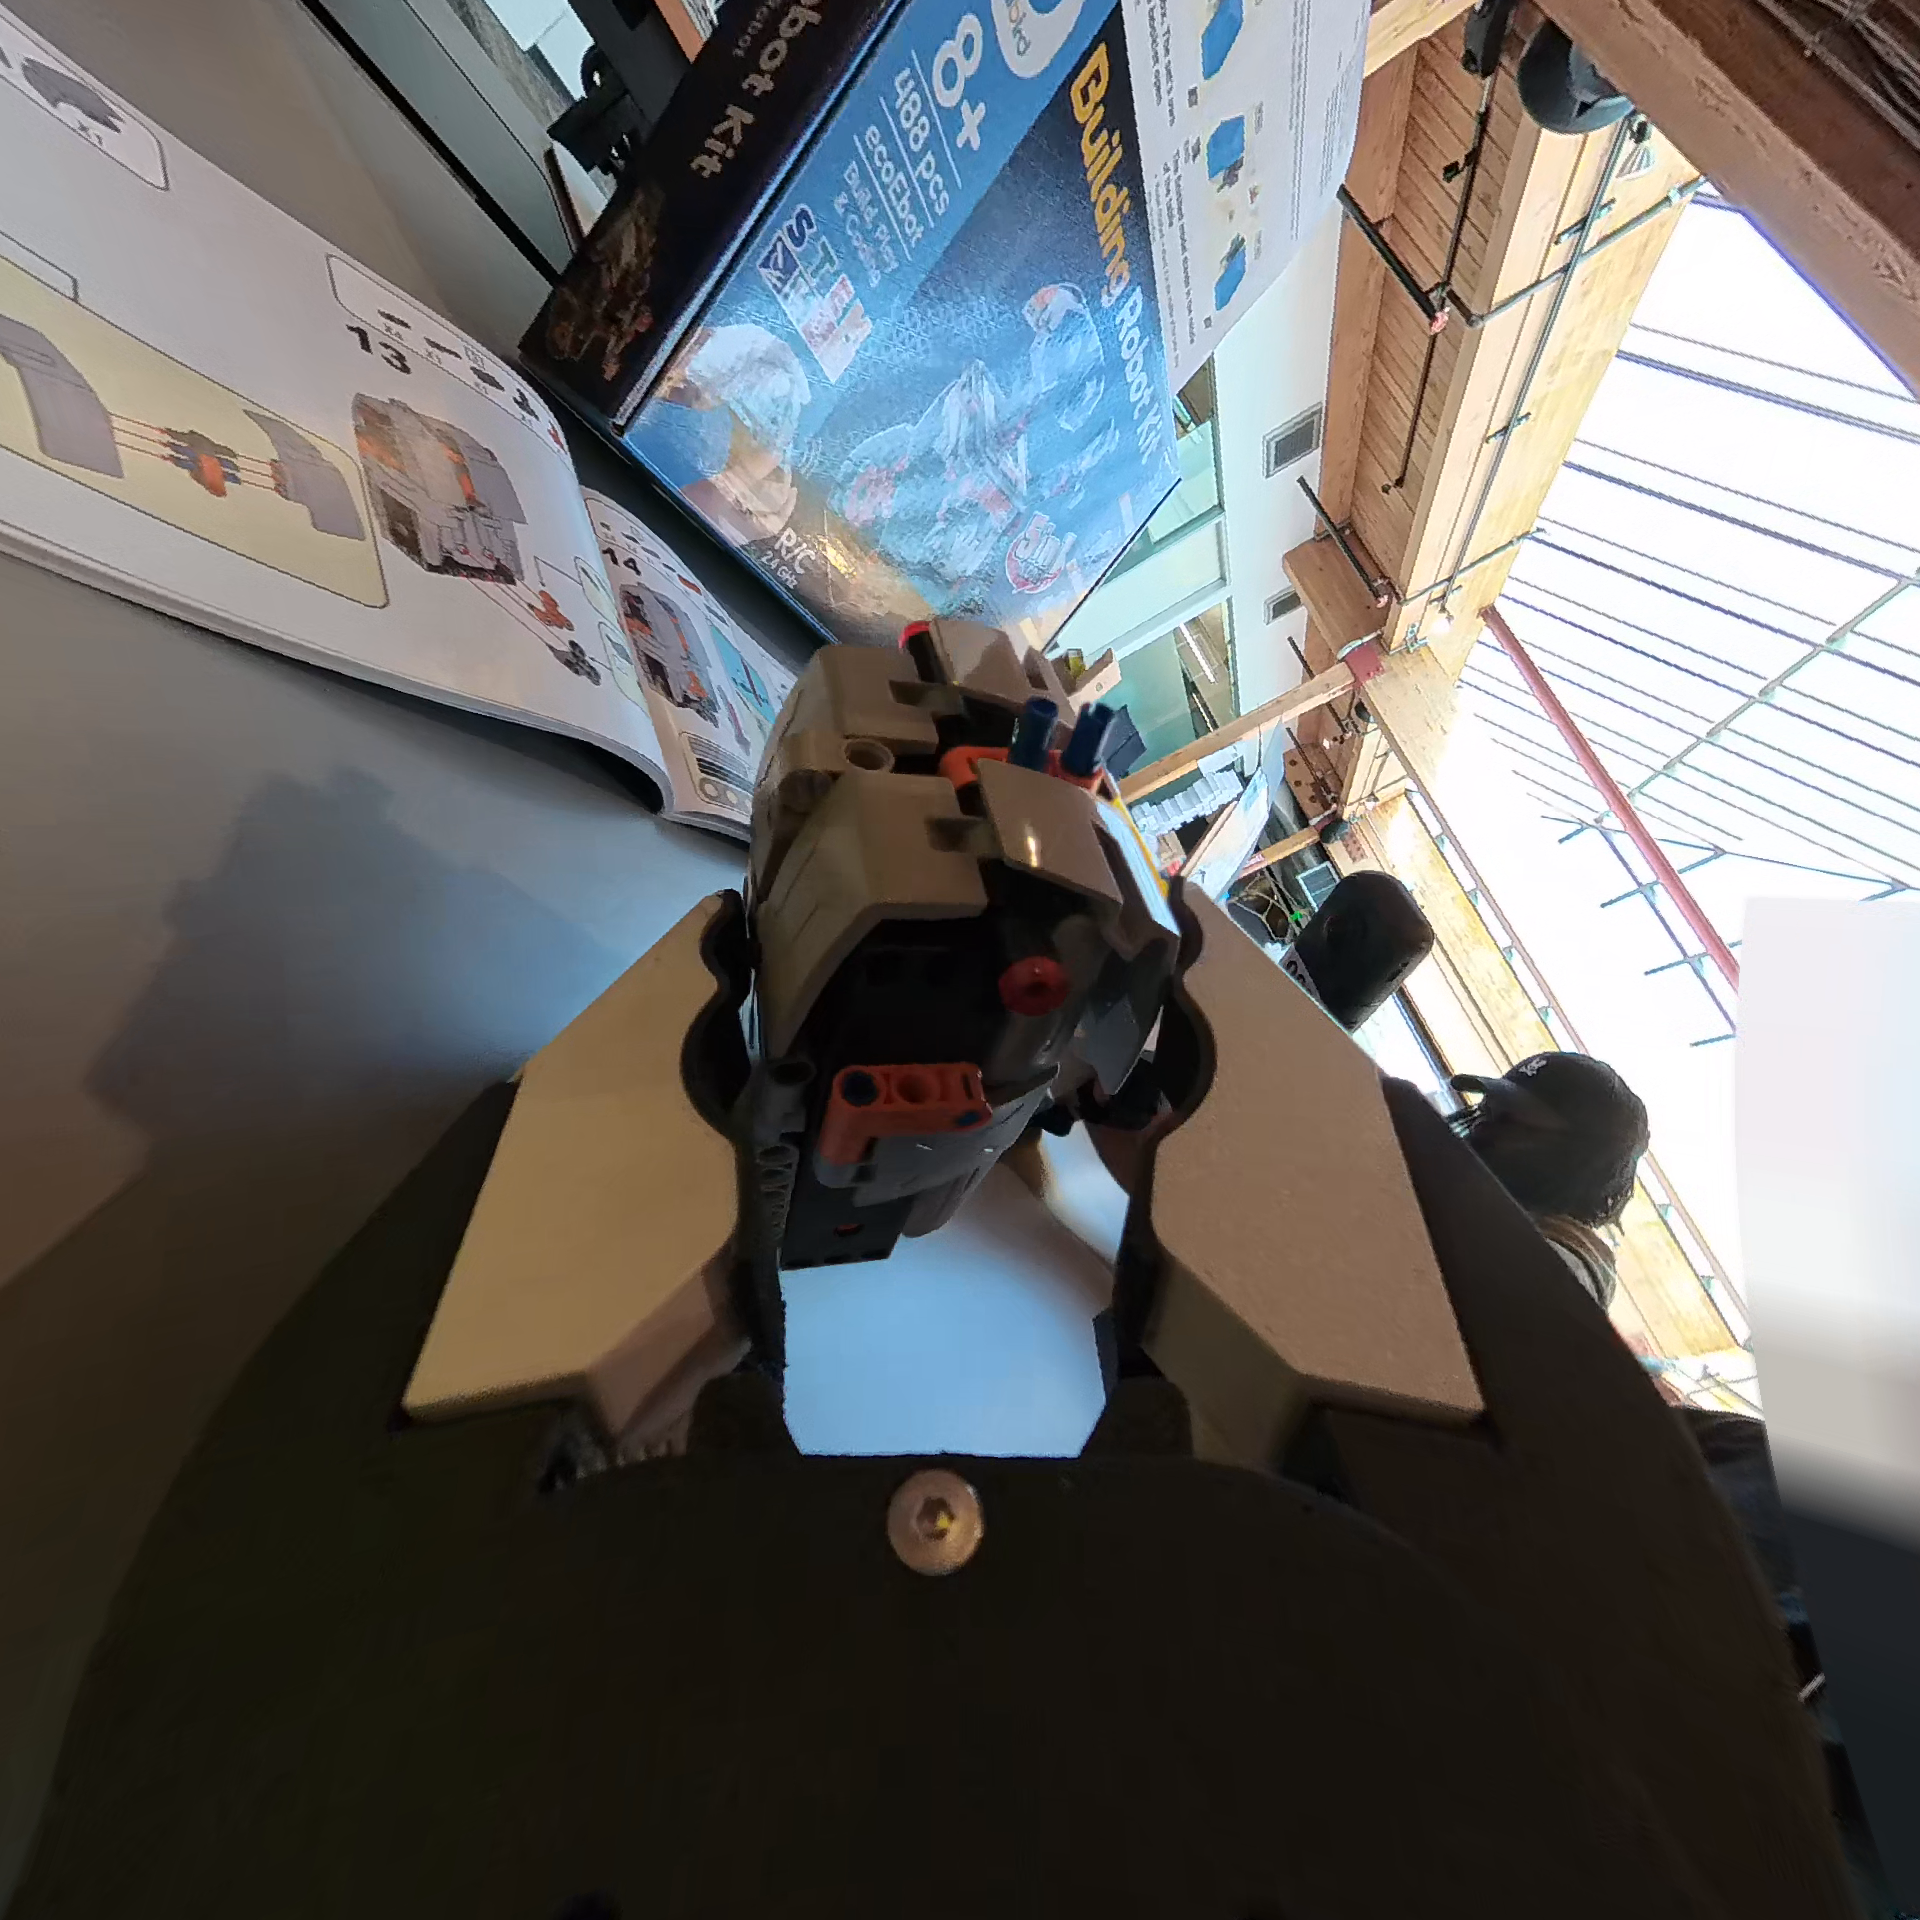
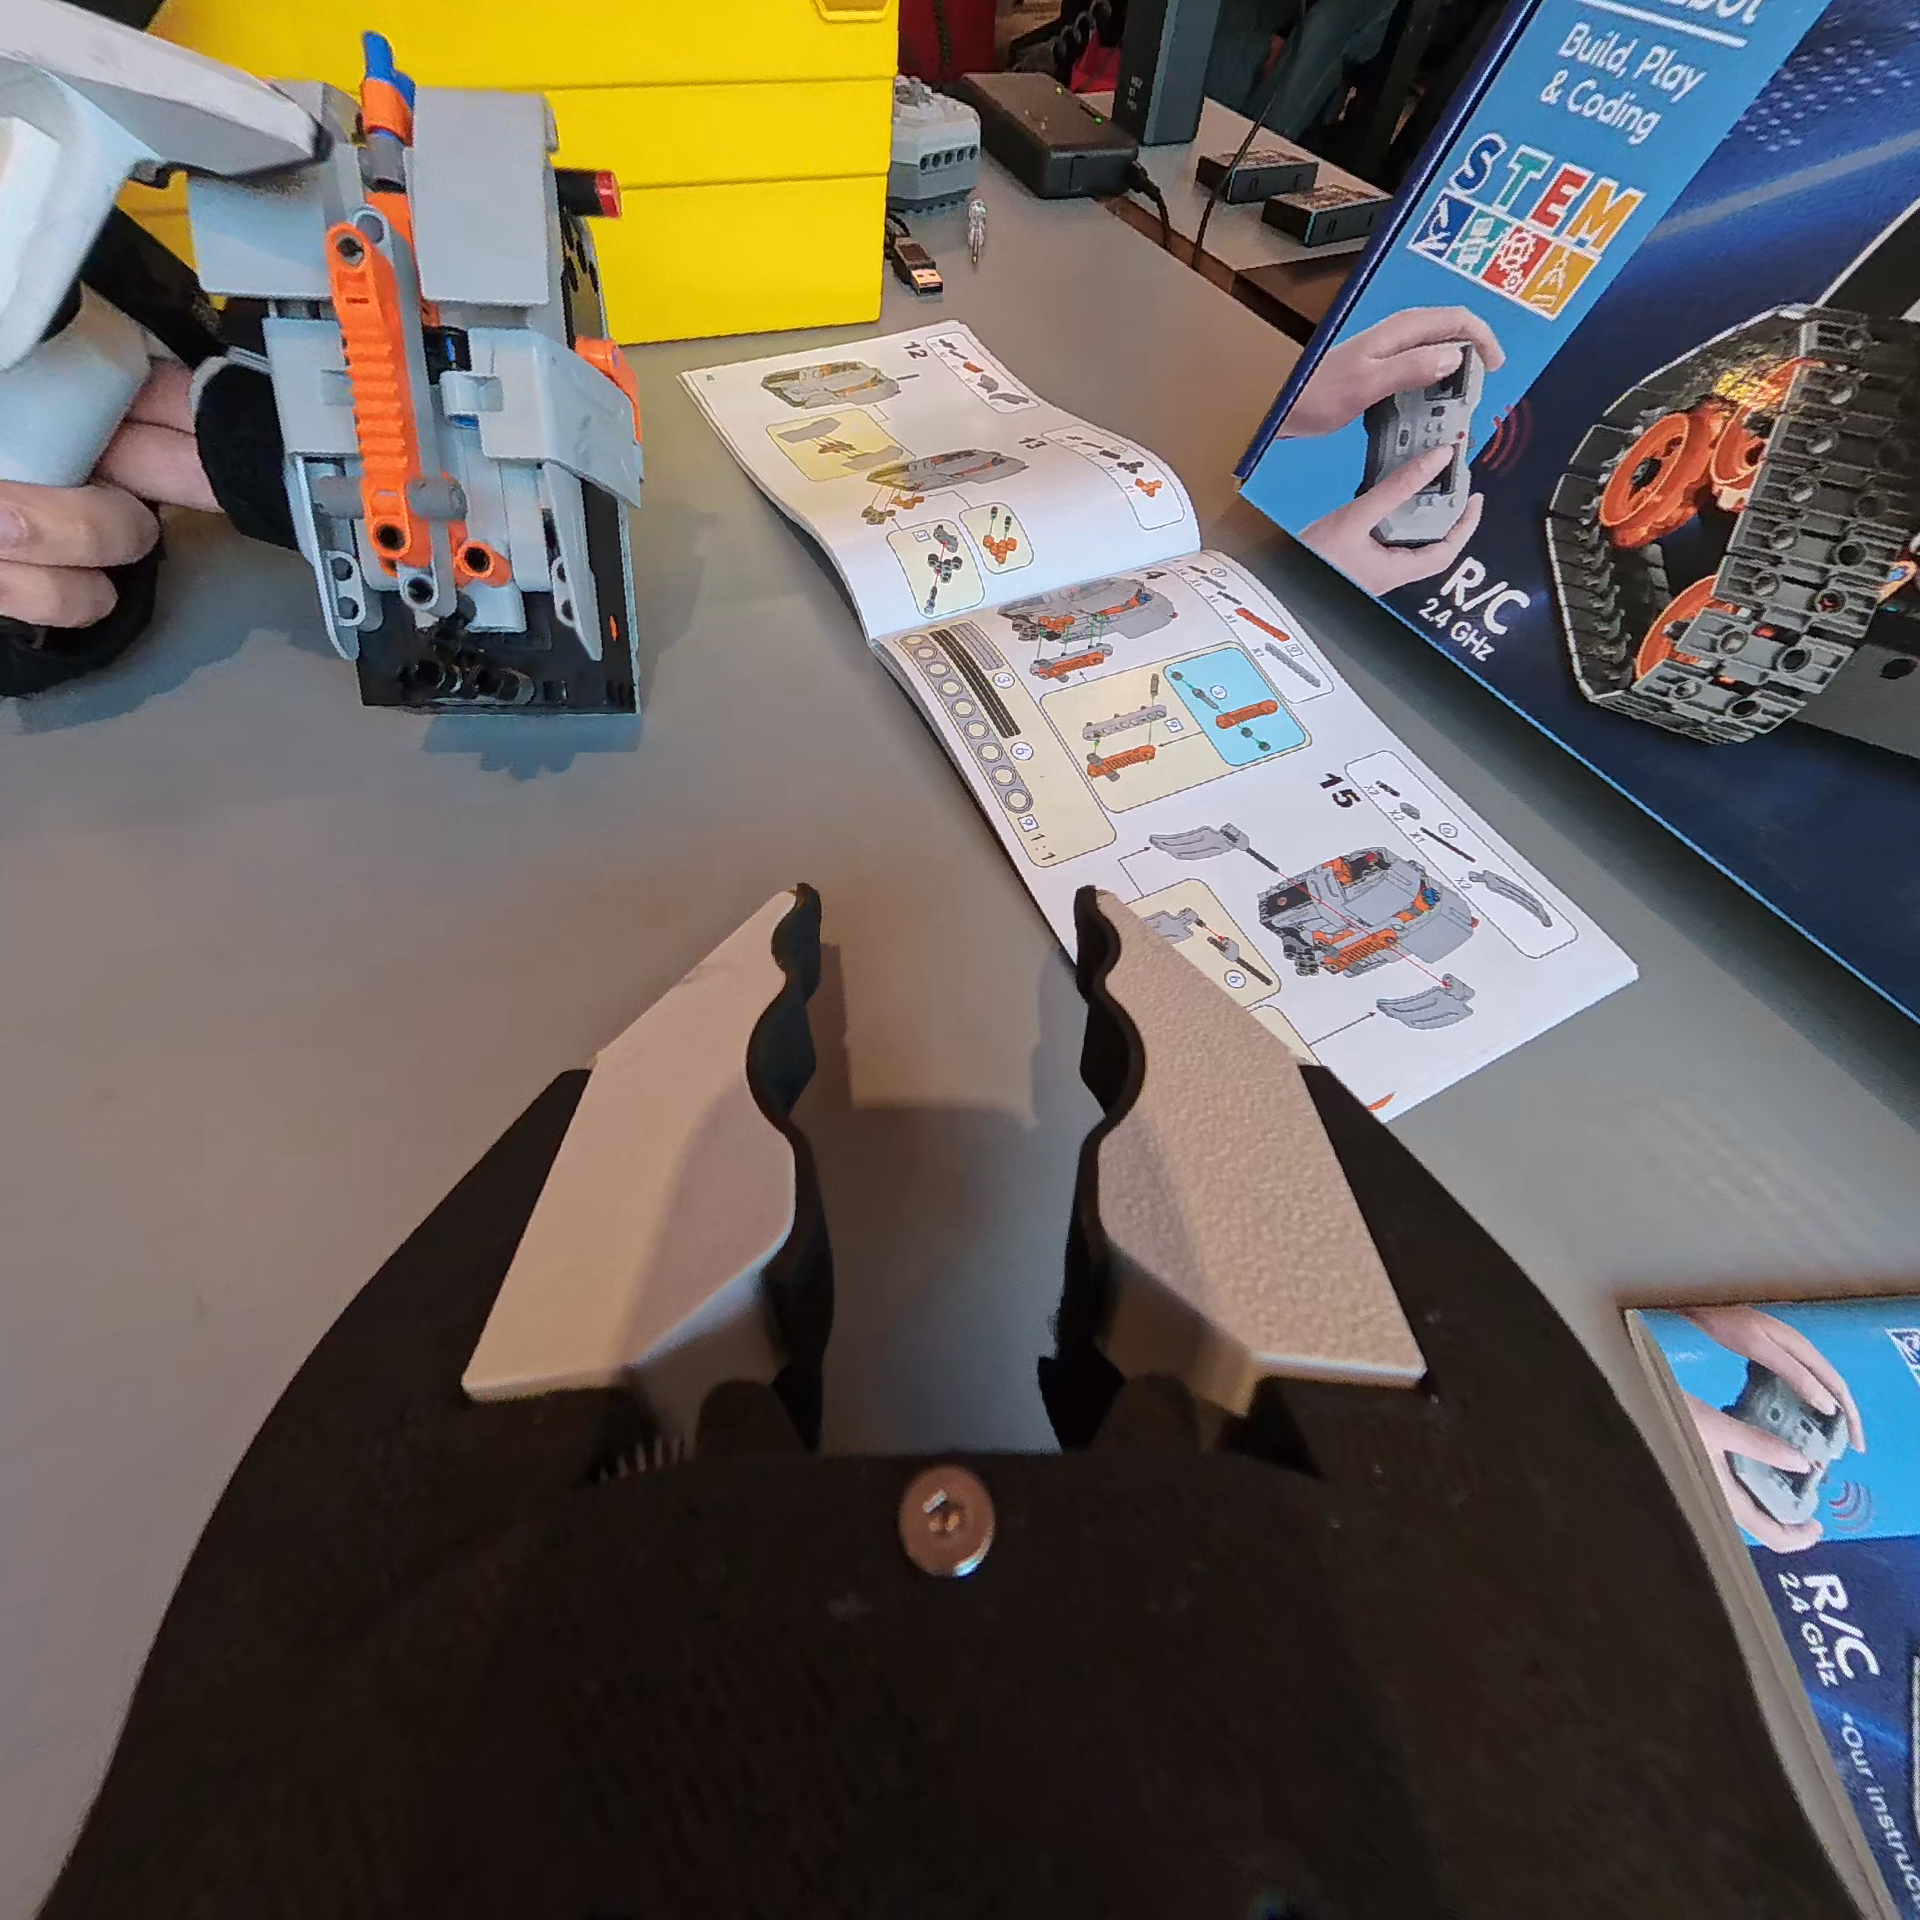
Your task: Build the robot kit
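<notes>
Above the grey tabletop (image 2: 312, 935): left gripper (image 1: 961, 977) jaws clamped on brick-built robot body (image 1: 935, 914); right gripper (image 2: 945, 935) jaws apart, empty, beside open instruction booklet (image 2: 1143, 675).

1. The brick model (image 2: 457, 416) is standing on the table (image 2: 312, 935) at far left, clamped between the left gripper's (image 1: 961, 997) fingers.
2. The open booklet (image 2: 1122, 686) is lying right of it.
3. The box (image 2: 1621, 416) is standing at far right.
4. The right gripper (image 2: 945, 997) is hovering near, fingers apart and empty, beside the booklet's near edge.
</notes>
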The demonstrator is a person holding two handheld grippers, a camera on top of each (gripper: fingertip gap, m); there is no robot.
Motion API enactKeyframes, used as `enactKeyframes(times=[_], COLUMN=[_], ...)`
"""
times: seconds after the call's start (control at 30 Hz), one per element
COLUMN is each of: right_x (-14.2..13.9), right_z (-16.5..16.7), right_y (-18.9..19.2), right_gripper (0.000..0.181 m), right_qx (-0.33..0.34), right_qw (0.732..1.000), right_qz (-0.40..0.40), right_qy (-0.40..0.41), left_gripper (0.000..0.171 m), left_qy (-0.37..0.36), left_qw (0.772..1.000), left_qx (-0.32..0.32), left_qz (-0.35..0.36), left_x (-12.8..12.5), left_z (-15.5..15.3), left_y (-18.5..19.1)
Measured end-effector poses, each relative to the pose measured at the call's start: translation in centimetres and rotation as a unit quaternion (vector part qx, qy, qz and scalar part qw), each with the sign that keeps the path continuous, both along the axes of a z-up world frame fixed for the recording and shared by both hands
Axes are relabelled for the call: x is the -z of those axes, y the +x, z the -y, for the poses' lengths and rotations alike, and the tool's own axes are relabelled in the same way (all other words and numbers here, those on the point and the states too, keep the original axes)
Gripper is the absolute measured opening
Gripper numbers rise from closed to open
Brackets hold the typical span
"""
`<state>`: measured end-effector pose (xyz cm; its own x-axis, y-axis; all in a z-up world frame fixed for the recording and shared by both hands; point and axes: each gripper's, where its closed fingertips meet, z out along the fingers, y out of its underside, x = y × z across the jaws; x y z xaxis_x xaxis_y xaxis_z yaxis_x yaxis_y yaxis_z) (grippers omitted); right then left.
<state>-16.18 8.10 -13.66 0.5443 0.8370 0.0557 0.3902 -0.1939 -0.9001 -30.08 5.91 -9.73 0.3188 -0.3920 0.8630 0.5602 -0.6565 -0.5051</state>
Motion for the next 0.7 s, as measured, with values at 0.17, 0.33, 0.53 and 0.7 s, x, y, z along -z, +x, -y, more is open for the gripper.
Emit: enactKeyframes(times=[0.17, 0.33, 0.53, 0.7], right_x=[0.1, 0.1, 0.0, -1.5], right_z=[0.0, 0.1, 0.7, 3.5], right_y=[0.0, -0.1, -0.7, -3.2], right_gripper=[0.048, 0.048, 0.047, 0.045], right_qx=[-0.001, -0.004, -0.022, -0.086], right_qw=[1.0, 1.0, 1.0, 0.995], right_qz=[0.002, 0.005, -0.001, -0.053], right_qy=[0.0, 0.0, 0.0, 0.006], left_gripper=[0.076, 0.075, 0.074, 0.074], left_qy=[-0.003, -0.009, -0.005, -0.003], left_qw=[1.0, 1.0, 1.0, 1.0], left_qx=[-0.005, -0.006, -0.011, -0.012], left_qz=[-0.007, -0.004, -0.013, -0.027], left_x=[0.2, 0.4, 0.3, 0.4], left_z=[-0.1, -0.1, -0.1, -0.1], left_y=[-0.1, -0.2, -0.2, 0.0])
